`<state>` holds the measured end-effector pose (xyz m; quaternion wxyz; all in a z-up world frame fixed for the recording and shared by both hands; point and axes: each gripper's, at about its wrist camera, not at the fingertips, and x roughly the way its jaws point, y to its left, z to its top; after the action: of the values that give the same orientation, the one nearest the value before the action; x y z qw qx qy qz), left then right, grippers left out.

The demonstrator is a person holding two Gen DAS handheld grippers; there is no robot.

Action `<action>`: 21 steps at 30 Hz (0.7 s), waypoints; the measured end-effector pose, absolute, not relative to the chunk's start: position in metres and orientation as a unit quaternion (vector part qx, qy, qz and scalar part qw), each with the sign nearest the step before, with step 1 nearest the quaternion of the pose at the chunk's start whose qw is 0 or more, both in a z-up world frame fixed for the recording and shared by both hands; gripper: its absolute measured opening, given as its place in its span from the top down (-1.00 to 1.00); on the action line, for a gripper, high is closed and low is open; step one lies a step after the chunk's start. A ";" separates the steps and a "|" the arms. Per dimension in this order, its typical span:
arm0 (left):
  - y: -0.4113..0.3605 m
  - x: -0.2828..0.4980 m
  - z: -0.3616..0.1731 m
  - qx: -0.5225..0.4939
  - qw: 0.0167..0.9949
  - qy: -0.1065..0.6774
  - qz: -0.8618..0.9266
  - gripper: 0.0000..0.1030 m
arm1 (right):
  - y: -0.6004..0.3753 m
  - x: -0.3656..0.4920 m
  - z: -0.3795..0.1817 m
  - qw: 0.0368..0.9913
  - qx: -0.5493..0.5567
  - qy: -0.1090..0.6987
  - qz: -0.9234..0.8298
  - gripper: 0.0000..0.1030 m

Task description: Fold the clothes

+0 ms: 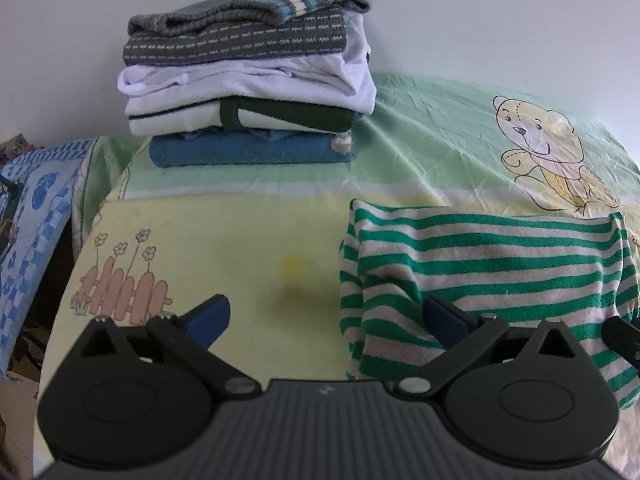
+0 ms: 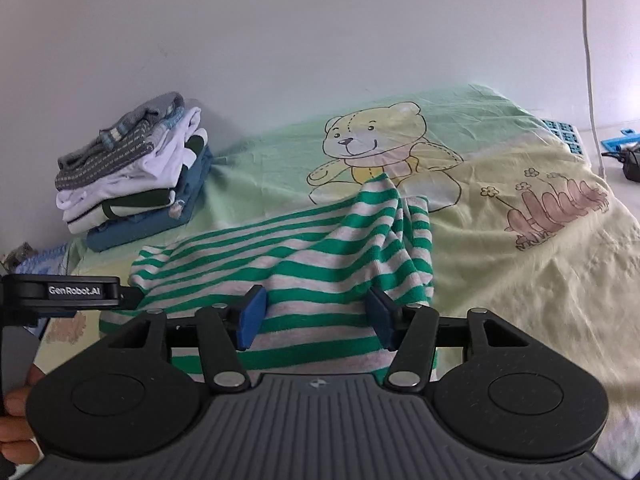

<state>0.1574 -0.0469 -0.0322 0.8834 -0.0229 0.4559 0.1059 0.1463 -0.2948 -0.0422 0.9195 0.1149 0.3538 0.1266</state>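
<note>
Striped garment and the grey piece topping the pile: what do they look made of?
The green-and-grey striped garment looks like soft jersey knit, probably cotton: matte, slightly fuzzy, draping in loose folds. The grey piece on top of the folded pile looks like a chunkier wool or acrylic knit, with visible ribbing and a coarse stitch pattern. Fibre content cannot be confirmed by sight.

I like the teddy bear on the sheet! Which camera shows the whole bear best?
The right wrist view. There the teddy bear sits near the middle, with its face, arms and belly clear; only its lower part hides behind the striped shirt. In the left wrist view the teddy bear is squeezed toward the right edge, paler and glary.
</note>
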 end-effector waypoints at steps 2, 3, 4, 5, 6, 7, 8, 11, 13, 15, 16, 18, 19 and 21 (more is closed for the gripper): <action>-0.048 0.157 -0.032 -0.023 0.884 0.455 0.107 -0.98 | -0.294 0.148 -0.043 0.919 0.108 0.356 0.127 -0.11; -0.048 0.157 -0.033 -0.023 0.883 0.456 0.107 -0.98 | -0.293 0.148 -0.043 0.920 0.105 0.357 0.127 -0.12; -0.047 0.157 -0.033 -0.024 0.883 0.456 0.107 -0.98 | -0.293 0.149 -0.044 0.920 0.104 0.357 0.126 -0.13; -0.047 0.157 -0.033 -0.025 0.883 0.456 0.107 -0.98 | -0.293 0.149 -0.044 0.919 0.103 0.358 0.125 -0.13; -0.047 0.157 -0.033 -0.026 0.883 0.457 0.106 -0.98 | -0.293 0.150 -0.045 0.919 0.104 0.359 0.125 -0.15; -0.046 0.157 -0.033 -0.028 0.883 0.457 0.106 -0.98 | -0.294 0.150 -0.045 0.919 0.104 0.359 0.124 -0.16; -0.046 0.157 -0.034 -0.028 0.882 0.457 0.106 -0.98 | -0.294 0.151 -0.046 0.919 0.102 0.359 0.123 -0.17; -0.046 0.157 -0.034 -0.027 0.882 0.458 0.106 -0.98 | -0.294 0.153 -0.047 0.919 0.100 0.361 0.122 -0.21; -0.047 0.157 -0.035 -0.026 0.882 0.458 0.106 -0.98 | -0.295 0.155 -0.047 0.919 0.101 0.362 0.121 -0.23; -0.047 0.157 -0.035 -0.025 0.882 0.458 0.106 -0.98 | -0.296 0.155 -0.048 0.918 0.101 0.363 0.121 -0.24; -0.048 0.157 -0.035 -0.025 0.882 0.458 0.106 -0.98 | -0.295 0.156 -0.048 0.918 0.100 0.363 0.121 -0.25; -0.049 0.157 -0.036 -0.022 0.882 0.458 0.107 -0.98 | -0.295 0.156 -0.048 0.918 0.099 0.364 0.121 -0.25; -0.049 0.157 -0.036 -0.021 0.882 0.458 0.107 -0.98 | -0.295 0.156 -0.048 0.918 0.099 0.364 0.121 -0.26; -0.049 0.158 -0.036 -0.021 0.882 0.458 0.106 -0.98 | -0.295 0.157 -0.048 0.918 0.098 0.365 0.121 -0.26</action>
<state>0.1576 -0.0490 -0.0365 0.8824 -0.0211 0.4580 0.1061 0.1565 -0.2953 -0.0483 0.9178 0.0983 0.3650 0.1215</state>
